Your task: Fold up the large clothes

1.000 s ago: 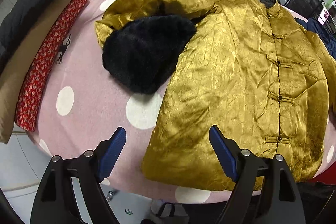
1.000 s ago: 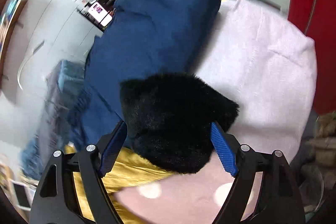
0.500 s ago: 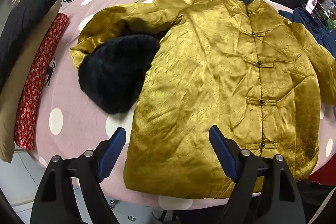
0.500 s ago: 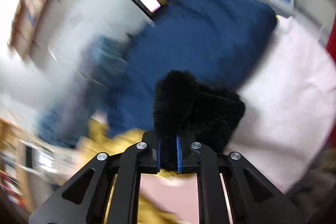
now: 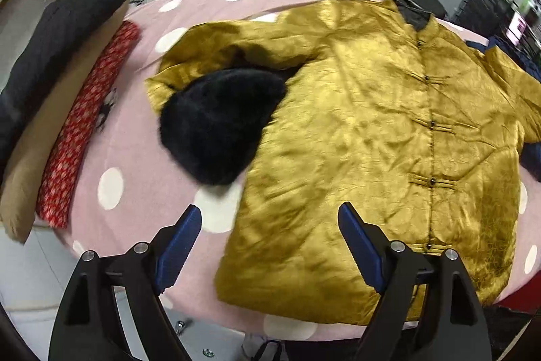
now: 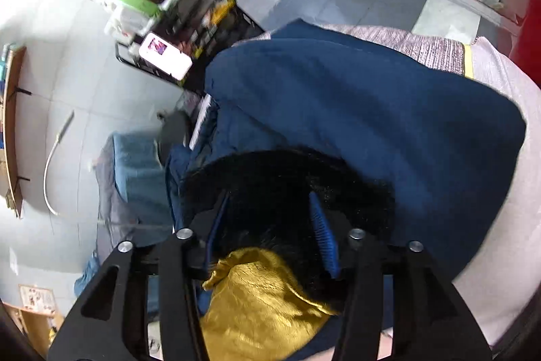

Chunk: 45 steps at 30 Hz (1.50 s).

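A gold satin jacket (image 5: 389,151) lies face up on a pink polka-dot table (image 5: 135,185), buttons closed. Its near sleeve is bent back and its black fur cuff (image 5: 216,127) rests beside the body. My left gripper (image 5: 268,246) is open and empty, hovering above the jacket's bottom hem corner. In the right wrist view my right gripper (image 6: 270,235) has its jaws partly apart around the other sleeve's black fur cuff (image 6: 287,188), with gold sleeve fabric (image 6: 257,300) bunched below; whether the pads press the fur does not show.
A stack of folded clothes, black, tan and red floral (image 5: 67,110), lies along the table's left edge. A dark blue garment (image 6: 355,110) and a pale pink cloth (image 6: 507,192) lie beyond the right sleeve. A shelf rack (image 6: 175,5) stands behind.
My right gripper's jaws, shut on the fur cuff half a second ago, now stand partly apart around it, and the view has swung. My left gripper has drifted slightly; the jacket lies unchanged.
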Each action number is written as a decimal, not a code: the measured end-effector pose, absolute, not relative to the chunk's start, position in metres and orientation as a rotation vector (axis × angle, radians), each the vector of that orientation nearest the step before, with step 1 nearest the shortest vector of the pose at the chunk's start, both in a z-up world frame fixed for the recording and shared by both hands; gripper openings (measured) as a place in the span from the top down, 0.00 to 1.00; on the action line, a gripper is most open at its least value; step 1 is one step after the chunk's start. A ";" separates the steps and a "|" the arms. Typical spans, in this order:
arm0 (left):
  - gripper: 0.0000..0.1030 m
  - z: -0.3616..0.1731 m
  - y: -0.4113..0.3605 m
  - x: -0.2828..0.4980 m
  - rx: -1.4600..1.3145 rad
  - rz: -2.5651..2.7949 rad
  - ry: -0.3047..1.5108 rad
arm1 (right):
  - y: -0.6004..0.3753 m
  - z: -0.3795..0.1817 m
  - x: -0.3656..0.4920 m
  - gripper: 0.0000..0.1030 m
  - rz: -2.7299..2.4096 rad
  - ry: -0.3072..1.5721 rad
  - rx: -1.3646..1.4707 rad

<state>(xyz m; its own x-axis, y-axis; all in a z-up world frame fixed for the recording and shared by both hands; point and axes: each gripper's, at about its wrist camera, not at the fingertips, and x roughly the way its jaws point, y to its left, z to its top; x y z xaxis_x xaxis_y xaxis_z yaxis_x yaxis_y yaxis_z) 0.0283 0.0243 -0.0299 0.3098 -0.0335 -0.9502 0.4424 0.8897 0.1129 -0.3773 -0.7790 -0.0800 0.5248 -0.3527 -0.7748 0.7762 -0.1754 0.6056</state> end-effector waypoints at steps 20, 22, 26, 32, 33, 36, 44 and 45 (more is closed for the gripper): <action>0.20 -0.127 0.087 0.159 -0.094 -0.107 1.412 | -0.609 -0.002 -0.376 0.22 -1.058 0.527 0.906; 0.42 -0.138 0.083 0.166 -0.123 -0.135 1.439 | -0.583 -0.011 -0.378 0.21 -1.057 0.553 0.931; 0.81 -0.131 0.068 0.177 0.069 -0.164 1.398 | -0.545 -0.034 -0.382 0.22 -1.059 0.639 0.966; 0.87 -0.052 0.126 0.215 0.236 0.052 1.118 | -0.508 -0.051 -0.392 0.22 -1.098 0.710 0.980; 0.87 -0.044 0.140 0.221 0.245 0.094 1.100 | -0.505 -0.052 -0.392 0.22 -1.099 0.713 0.985; 0.87 -0.032 0.173 0.236 0.328 0.191 1.079 | -0.497 -0.056 -0.390 0.21 -1.098 0.714 1.000; 0.24 -0.055 0.184 0.204 0.331 0.186 1.147 | -0.491 -0.066 -0.363 0.21 -1.053 0.721 1.007; 0.23 -0.053 0.177 0.191 0.301 0.144 1.134 | -0.493 -0.066 -0.362 0.22 -1.053 0.719 1.000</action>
<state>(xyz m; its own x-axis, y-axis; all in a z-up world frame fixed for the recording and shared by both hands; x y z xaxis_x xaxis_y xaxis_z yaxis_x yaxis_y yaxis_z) 0.1910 0.1774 -0.0528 0.4191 0.2640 -0.8687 0.0391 0.9507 0.3078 -0.3617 -0.4930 -0.0660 0.3506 -0.3619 -0.8638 0.9363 0.1575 0.3140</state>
